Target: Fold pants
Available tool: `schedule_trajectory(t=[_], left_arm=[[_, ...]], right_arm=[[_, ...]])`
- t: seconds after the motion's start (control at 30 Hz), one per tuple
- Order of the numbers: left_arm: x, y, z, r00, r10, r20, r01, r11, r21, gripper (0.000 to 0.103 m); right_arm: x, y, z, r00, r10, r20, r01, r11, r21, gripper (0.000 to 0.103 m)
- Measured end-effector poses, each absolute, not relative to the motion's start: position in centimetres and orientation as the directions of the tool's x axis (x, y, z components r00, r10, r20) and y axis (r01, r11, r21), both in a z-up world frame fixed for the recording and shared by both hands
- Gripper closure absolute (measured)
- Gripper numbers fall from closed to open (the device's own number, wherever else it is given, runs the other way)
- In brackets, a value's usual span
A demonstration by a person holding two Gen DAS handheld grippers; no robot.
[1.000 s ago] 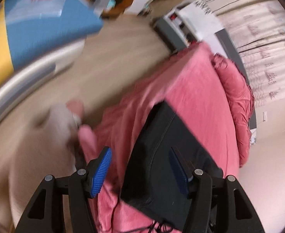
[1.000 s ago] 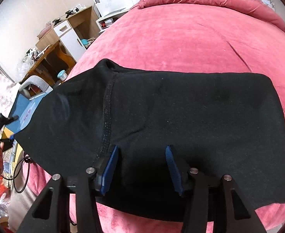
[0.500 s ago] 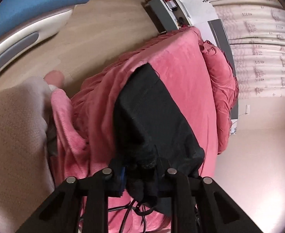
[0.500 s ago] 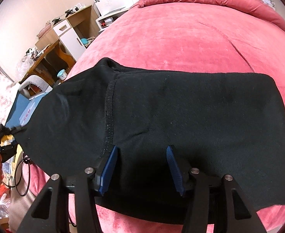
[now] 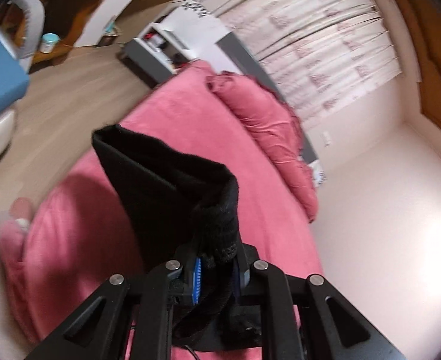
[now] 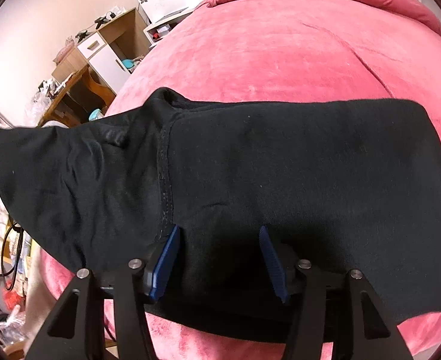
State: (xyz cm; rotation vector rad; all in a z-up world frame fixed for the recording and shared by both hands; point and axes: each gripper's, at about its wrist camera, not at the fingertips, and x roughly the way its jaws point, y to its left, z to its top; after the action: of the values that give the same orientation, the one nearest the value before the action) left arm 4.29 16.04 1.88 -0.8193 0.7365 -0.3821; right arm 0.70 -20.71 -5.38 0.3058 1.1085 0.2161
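Left gripper (image 5: pixel 215 273) has just been closing and now pinches a bunched black edge of the pants (image 5: pixel 172 186), which rise lifted and folded over straight ahead of its fingers, above the pink bed (image 5: pixel 70 225), with a pink pillow (image 5: pixel 268 126) farther ahead to the right. Right gripper (image 6: pixel 220 258) is spread, its blue pads (image 6: pixel 166 258) apart and set on the pants (image 6: pixel 280 174) with nothing pinched between them. From there the pants lie flat across the bed (image 6: pixel 280 54), their left end raised off it; a wooden desk (image 6: pixel 79 90) stands far off to the upper left.
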Motion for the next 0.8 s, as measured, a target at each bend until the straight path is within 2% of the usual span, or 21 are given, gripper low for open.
schedule_trajectory(t=[0.17,0.27,0.4,0.5,0.6,0.8], left_arm=[[4.4,14.1,3.3,0.686,-0.583,-0.435,0.084,0.658,-0.748,0.089],[4.4,14.0,3.6,0.710,-0.602,-0.366,0.121,0.615,-0.779,0.089],[4.0,13.5,4.6,0.716,-0.619,-0.324,0.187,0.617,-0.765,0.089],[3.6,11.9,5.3,0.700,-0.644,-0.309,0.247,0.623,-0.742,0.089],[3.7,9.2,5.7,0.659,-0.696,-0.285,0.323,0.605,-0.728,0.089],[3.3,1.5,6.8,0.536,-0.798,-0.276,0.497,0.563,-0.661,0.089]], right_arm=[[-0.5,-20.6,-3.7,0.460,0.384,-0.801,-0.062,0.913,0.403,0.046],[-0.9,-19.7,-2.7,0.461,0.396,-0.794,-0.122,0.915,0.386,0.046],[-0.1,-20.1,-3.8,0.442,0.425,-0.790,-0.088,0.897,0.433,0.046],[0.7,-20.1,-4.9,0.403,0.516,-0.756,-0.068,0.841,0.537,0.044],[1.0,-20.0,-5.3,0.392,0.498,-0.773,-0.053,0.851,0.522,0.043],[-0.4,-24.9,-2.7,0.514,0.506,-0.693,0.016,0.801,0.598,0.043]])
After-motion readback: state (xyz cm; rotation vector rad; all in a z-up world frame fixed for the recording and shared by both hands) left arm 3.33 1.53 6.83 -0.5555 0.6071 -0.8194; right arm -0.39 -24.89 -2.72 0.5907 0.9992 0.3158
